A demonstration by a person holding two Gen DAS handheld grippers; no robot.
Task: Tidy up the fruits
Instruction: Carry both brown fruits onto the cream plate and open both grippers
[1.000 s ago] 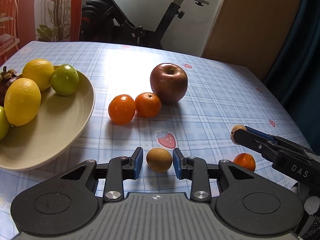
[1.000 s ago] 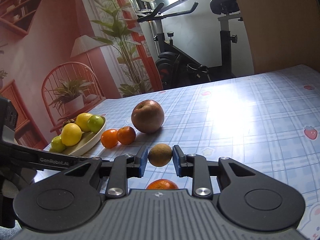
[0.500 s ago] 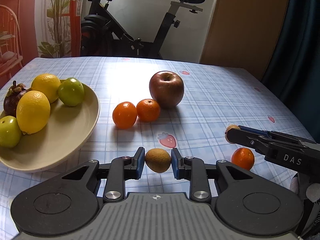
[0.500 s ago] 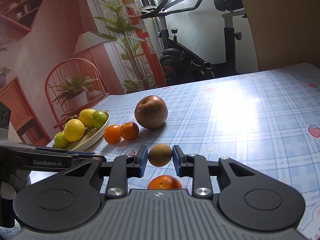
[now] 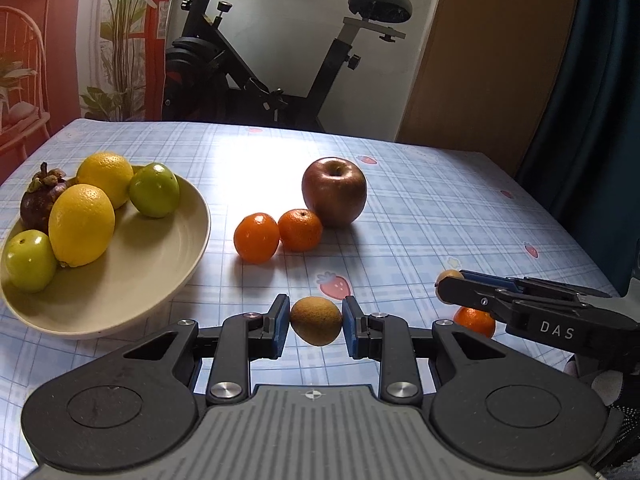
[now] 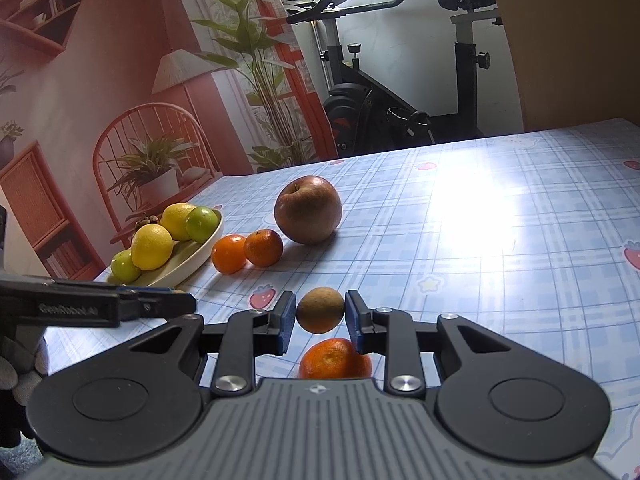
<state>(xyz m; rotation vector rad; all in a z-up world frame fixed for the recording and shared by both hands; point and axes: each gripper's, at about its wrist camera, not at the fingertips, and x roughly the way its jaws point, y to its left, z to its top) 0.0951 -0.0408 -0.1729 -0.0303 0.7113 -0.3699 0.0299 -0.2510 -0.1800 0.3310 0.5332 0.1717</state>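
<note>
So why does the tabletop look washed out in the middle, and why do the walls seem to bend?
Left wrist view: daylight glares white off the glossy blue checked tablecloth behind the dark red apple; the wooden door edge bows from the fisheye lens. Right wrist view: the same glare patch bleaches the checks, and the exercise bike leans curved.

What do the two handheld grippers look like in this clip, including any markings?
Both are matte black with a ribbed grey centre plate, silver pivot screws and blue finger pads. The right gripper reads "DAS" on its side; the left gripper reads "GenRobot.AI". A light knit glove shows behind the left one.
</note>
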